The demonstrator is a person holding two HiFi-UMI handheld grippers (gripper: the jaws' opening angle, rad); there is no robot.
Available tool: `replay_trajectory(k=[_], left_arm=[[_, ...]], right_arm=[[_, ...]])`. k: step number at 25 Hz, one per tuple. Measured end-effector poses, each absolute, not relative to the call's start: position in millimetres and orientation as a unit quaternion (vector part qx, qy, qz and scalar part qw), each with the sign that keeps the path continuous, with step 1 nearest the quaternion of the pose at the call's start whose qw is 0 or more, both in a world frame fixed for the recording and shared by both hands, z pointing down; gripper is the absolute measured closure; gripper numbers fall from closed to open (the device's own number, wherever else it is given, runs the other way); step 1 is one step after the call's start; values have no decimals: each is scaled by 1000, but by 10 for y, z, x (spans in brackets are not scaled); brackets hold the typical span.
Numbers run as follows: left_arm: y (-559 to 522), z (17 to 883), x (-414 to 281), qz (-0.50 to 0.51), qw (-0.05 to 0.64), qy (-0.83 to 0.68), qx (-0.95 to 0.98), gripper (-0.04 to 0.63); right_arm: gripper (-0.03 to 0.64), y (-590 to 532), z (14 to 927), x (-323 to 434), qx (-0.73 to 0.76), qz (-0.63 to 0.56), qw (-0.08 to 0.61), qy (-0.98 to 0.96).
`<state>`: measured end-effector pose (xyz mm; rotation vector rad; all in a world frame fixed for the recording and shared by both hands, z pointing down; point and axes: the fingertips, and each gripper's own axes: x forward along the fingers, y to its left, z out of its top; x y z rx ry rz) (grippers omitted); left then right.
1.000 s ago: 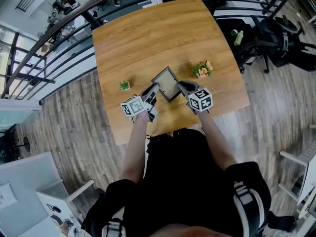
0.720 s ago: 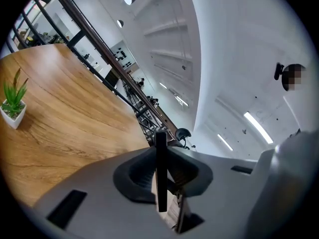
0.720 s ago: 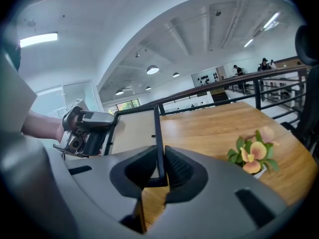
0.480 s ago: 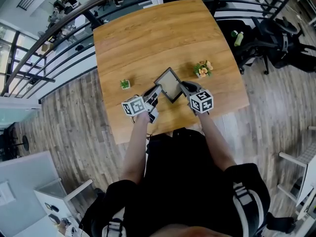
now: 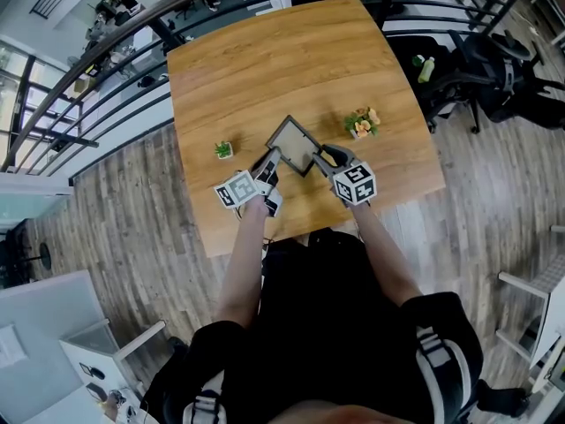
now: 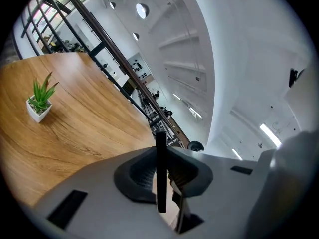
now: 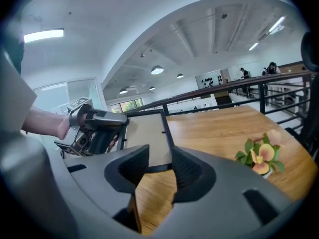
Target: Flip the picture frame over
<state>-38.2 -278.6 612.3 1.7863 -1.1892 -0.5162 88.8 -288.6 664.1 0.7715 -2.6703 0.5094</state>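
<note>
The black picture frame [image 5: 292, 143] is lifted off the wooden table [image 5: 265, 69] and shows its tan backing board [image 7: 145, 136]. My left gripper [image 5: 267, 168] is shut on the frame's left edge, which stands as a thin black bar [image 6: 160, 153] between its pads in the left gripper view. My right gripper [image 5: 323, 158] sits at the frame's near right corner. Its jaws have just been opening; the frame's lower edge [image 7: 155, 168] lies between the tips and the pads stand clear of it. The left gripper [image 7: 94, 128] with a hand behind it shows in the right gripper view.
A small green plant in a white pot [image 5: 222, 152] [image 6: 40, 102] stands left of the frame. A pot of peach flowers [image 5: 363, 123] [image 7: 261, 156] stands to its right. A black railing [image 5: 97, 78] runs behind the table; a black chair [image 5: 494, 64] is at the right.
The right gripper's jaws have opened and let go of the frame's corner. The frame has shifted a little up and left in the head view, still in the left gripper.
</note>
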Motion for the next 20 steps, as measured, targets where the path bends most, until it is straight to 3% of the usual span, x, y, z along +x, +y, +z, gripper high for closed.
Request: replay_trajectory(k=[12,20], left_arm=[[-3017,6022,-605,-225,448,-528,686,522],[-2985,6045,-592,-234,471,-511,679,522]], right_arm=[[440,-2659,6322,473,243,94,153,-953],[437,-2457,6315,314,251,17,211,-944]])
